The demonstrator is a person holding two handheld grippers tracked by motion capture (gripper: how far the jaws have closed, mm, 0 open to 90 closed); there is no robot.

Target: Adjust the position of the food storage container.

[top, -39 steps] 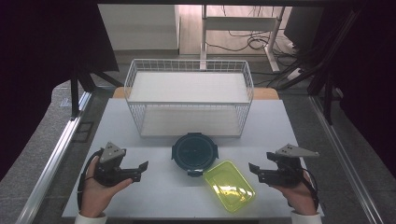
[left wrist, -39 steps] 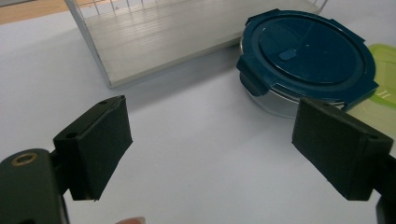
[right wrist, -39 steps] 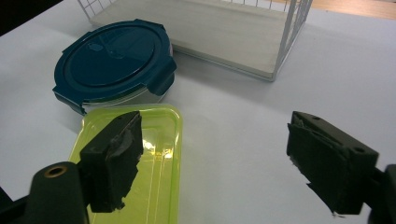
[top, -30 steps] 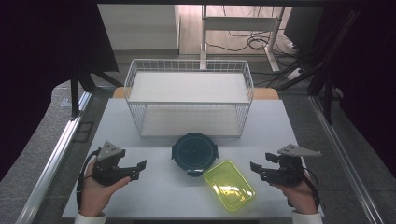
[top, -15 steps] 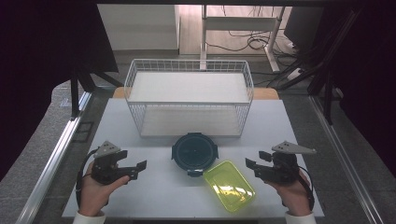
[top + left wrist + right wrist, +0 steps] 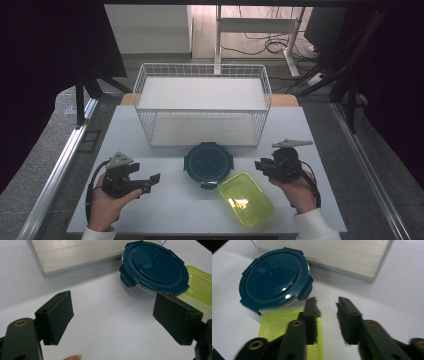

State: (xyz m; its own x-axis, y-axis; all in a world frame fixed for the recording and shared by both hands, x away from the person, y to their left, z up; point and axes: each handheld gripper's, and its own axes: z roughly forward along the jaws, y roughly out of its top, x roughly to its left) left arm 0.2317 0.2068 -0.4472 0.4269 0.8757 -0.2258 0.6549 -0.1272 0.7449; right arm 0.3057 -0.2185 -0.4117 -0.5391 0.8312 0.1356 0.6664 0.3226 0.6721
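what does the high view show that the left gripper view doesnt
High view alone: the white wire basket behind the containers, the person's hands, and the right gripper, its jaws just closing with nothing between them, beside the yellow-green container.

Left gripper view alone: the left gripper close up, its black pads wide apart over bare table, and the round container's clear wall under its lid.

Both share: the round container with the dark blue lid and the yellow-green container.
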